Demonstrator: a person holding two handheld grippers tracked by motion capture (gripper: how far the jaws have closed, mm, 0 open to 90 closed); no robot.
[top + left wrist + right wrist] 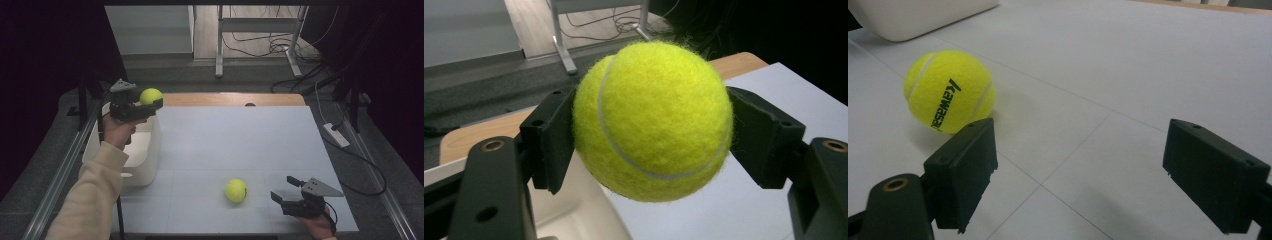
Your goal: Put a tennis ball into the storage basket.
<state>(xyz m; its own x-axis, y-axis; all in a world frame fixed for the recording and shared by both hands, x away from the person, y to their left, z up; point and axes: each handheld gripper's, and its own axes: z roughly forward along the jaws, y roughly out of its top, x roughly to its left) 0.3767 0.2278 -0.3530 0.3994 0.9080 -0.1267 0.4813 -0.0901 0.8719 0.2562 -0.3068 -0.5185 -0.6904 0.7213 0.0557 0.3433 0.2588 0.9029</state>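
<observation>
My left gripper (151, 99) is shut on a yellow tennis ball (150, 95), held in the air above the far corner of a white bin (145, 150) at the table's left. In the left gripper view the held tennis ball (654, 120) sits squeezed between both black pads, with the bin's rim (579, 220) below it. A second tennis ball (236, 190) with black lettering rests on the white table near the front. My right gripper (284, 190) stands open just right of it, low over the table. In the right gripper view this lettered ball (949, 91) lies beyond the left pad (965, 172).
The white table top (240, 140) has a wooden strip along its far edge (230, 99). Metal table legs (219, 45) and cables (270, 45) stand on the floor beyond. A white power strip (336, 135) lies on the floor to the right.
</observation>
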